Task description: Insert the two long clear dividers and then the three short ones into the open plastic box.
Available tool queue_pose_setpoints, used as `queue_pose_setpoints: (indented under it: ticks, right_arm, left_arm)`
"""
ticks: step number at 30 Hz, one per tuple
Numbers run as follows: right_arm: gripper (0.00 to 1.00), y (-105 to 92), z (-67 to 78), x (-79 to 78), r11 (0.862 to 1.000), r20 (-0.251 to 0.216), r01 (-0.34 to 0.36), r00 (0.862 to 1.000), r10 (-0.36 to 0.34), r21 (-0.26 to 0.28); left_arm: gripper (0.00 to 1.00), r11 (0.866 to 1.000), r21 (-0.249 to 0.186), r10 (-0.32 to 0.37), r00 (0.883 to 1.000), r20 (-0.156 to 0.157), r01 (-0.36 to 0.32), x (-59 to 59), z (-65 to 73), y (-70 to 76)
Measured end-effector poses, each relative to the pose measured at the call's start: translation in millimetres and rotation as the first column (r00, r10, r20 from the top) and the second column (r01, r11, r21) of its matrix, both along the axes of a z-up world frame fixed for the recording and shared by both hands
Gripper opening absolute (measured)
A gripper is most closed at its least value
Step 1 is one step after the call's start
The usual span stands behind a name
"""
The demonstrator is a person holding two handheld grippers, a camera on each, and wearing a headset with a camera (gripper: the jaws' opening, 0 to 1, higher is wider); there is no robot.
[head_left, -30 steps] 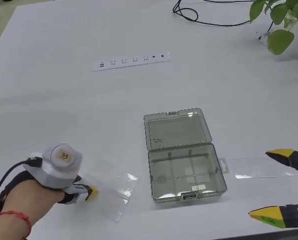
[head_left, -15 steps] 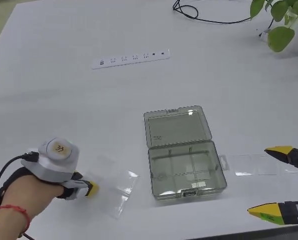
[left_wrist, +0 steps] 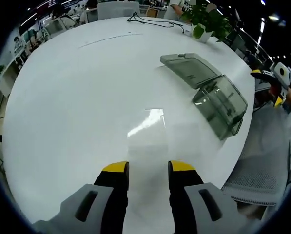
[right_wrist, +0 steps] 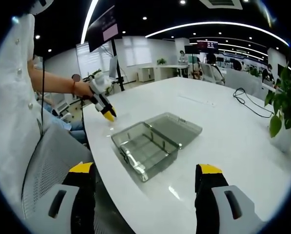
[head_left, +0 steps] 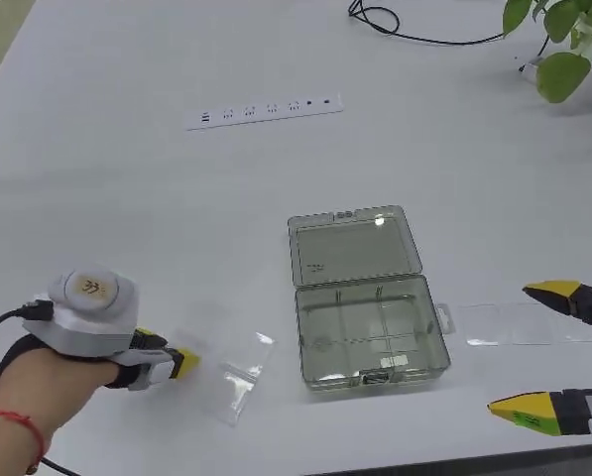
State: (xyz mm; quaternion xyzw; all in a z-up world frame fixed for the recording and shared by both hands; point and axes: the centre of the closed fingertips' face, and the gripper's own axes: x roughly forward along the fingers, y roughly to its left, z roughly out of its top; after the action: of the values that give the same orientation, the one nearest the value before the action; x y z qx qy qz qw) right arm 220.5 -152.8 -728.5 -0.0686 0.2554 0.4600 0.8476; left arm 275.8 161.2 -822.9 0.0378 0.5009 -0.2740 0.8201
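White tabletop [head_left: 127, 218] is occupied at the far edge by a power strip [head_left: 264, 111], a cable [head_left: 414, 35] and a plant [head_left: 563, 50]. The open plastic box [head_left: 302, 332] is placed near the middle, with its lid [head_left: 353, 246] laid flat on the far side.

A long clear divider [head_left: 514, 324] is laid flat on the tabletop just to the right of the box. Its long axis is run left to right, so that one short end is presented to the box and the other to the right tool [head_left: 508, 347]. The right tool is held wide open with nothing gripped, and the divider lies between it and the box. Short clear pieces [head_left: 238, 375] are laid to the left of the box, just ahead of the left tool [head_left: 181, 362]. In the left gripper view the jaws of that tool are parted by a narrow gap; nothing is seen to be gripped.

Faint lines are seen inside the box; whether any divider is already seated cannot be determined.

As the long dividers are called for first, the right tool is judged the nearer one. An approach from the right along the divider's long axis is indicated.
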Motion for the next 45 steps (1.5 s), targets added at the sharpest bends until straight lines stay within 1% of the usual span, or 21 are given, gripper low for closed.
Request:
queue_pose_setpoints:
  ticks: [1,6,9,10,11,13,15,19,20,22,24,25,26,29,31,33,34,35,37,40,45]
  right_arm:
    - [0.84,1.5,3.1,1.0,1.0,0.004,0.0,1.0,0.0,0.005]
    - [0.82,8.9,16.8,6.2,1.0,0.031,0.001,1.0,-0.002,0.024]
    - [0.81,15.3,28.1,10.7,0.999,0.052,0.0,0.999,-0.002,0.041]
    - [0.81,16.7,30.5,11.6,0.999,0.056,0.0,0.998,-0.003,0.045]
    - [0.81,19.4,35.4,13.2,0.999,0.065,-0.001,0.998,-0.003,0.052]
    - [0.79,23.0,41.9,15.3,0.998,0.075,0.002,0.997,-0.006,0.065]
    - [0.78,28.4,50.1,17.9,0.996,0.085,0.008,0.996,-0.015,0.089]
    - [0.75,40.2,64.9,22.4,0.992,0.101,0.021,0.994,-0.034,0.125]
    - [0.75,43.6,68.4,23.6,0.992,0.108,0.025,0.993,-0.039,0.128]
    - [0.72,50.1,74.7,25.0,0.99,0.112,0.029,0.993,-0.044,0.139]
    - [0.7,56.0,79.3,25.5,0.988,0.111,0.031,0.993,-0.047,0.148]
    - [0.68,60.6,84.2,26.2,0.986,0.116,0.035,0.992,-0.055,0.165]
    - [0.67,62.6,86.4,26.4,0.984,0.119,0.035,0.991,-0.057,0.175]
    - [0.64,71.8,93.2,28.1,0.979,0.111,0.053,0.991,-0.076,0.199]
    - [0.62,73.1,93.3,30.4,0.975,0.103,0.072,0.99,-0.095,0.212]
    - [0.59,75.1,92.6,31.7,0.973,0.078,0.093,0.991,-0.112,0.21]
    - [0.58,75.6,90.3,32.5,0.97,0.039,0.126,0.99,-0.137,0.208]
    - [0.56,78.4,91.7,34.1,0.966,0.032,0.136,0.989,-0.146,0.218]
    - [0.51,82.4,94.2,33.8,0.961,0.024,0.146,0.987,-0.156,0.236]
    - [0.45,88.7,94.4,34.4,0.951,-0.004,0.18,0.983,-0.185,0.251]
    - [0.34,96.3,94.0,34.7,0.947,-0.016,0.203,0.979,-0.205,0.251]
  left_arm:
    - [0.3,1.0,-0.026,0.017,1.0,0.009,-0.016,0.5,5.3,-2.7]
    - [0.3,0.994,-0.1,0.044,0.998,0.049,-0.039,2.0,25.6,-14.1]
    - [0.3,0.986,-0.158,0.056,0.995,0.078,-0.043,3.2,41.0,-25.8]
    - [0.3,0.985,-0.166,0.056,0.995,0.084,-0.041,3.2,44.2,-28.1]
    - [0.3,0.981,-0.188,0.057,0.994,0.098,-0.038,3.6,50.3,-33.5]
    - [0.3,0.974,-0.221,0.068,0.992,0.107,-0.043,4.0,57.9,-40.6]
    - [0.3,0.968,-0.25,0.064,0.99,0.126,-0.031,3.8,67.0,-50.0]
    - [0.3,0.947,-0.32,0.075,0.985,0.155,-0.021,3.3,85.8,-70.4]
    - [0.3,0.939,-0.345,0.078,0.984,0.16,-0.018,2.5,91.2,-77.4]
    - [0.3,0.928,-0.373,0.077,0.982,0.173,-0.008,0.9,99.5,-87.6]
    - [0.3,0.921,-0.391,0.075,0.98,0.182,0.003,-0.5,105.2,-95.3]
    - [0.3,0.912,-0.409,0.076,0.979,0.189,0.008,-1.2,110.0,-101.1]
    - [0.3,0.909,-0.416,0.077,0.978,0.192,0.01,-1.3,111.7,-103.0]
    - [0.3,0.891,-0.452,0.073,0.977,0.201,0.027,-5.2,121.3,-117.6]
    - [0.3,0.885,-0.464,0.061,0.976,0.209,0.044,-8.7,125.7,-126.1]
    - [0.3,0.879,-0.474,0.06,0.975,0.216,0.051,-10.1,129.1,-131.0]
    - [0.3,0.871,-0.488,0.063,0.974,0.22,0.054,-11.1,132.6,-135.4]
    - [0.3,0.862,-0.503,0.064,0.973,0.222,0.058,-12.4,135.8,-140.2]
    - [0.3,0.856,-0.513,0.064,0.972,0.225,0.062,-14.3,138.8,-146.1]
    - [0.3,0.85,-0.52,0.052,0.968,0.244,0.086,-19.0,144.2,-157.9]
    - [0.3,0.837,-0.536,0.04,0.964,0.262,0.111,-21.8,150.0,-171.1]
